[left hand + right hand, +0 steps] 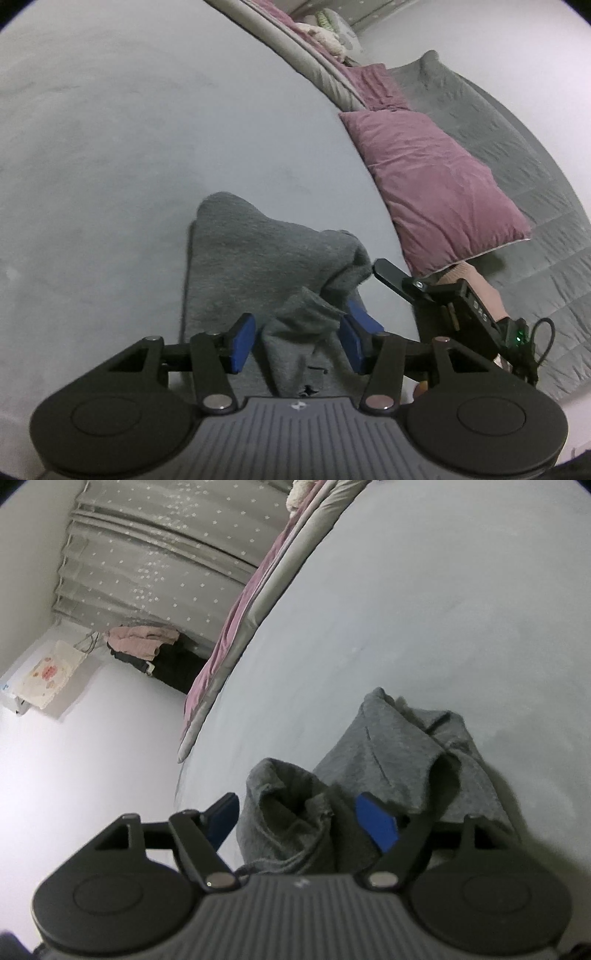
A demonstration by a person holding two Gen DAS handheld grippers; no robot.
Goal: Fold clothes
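While my left gripper (297,341) stands with its blue pads apart around a bunched fold of the grey garment (255,258) at lower centre of the frame, my right gripper (301,821) also gapes, straddling crumpled cloth; a purple pillow (436,184) lies right.
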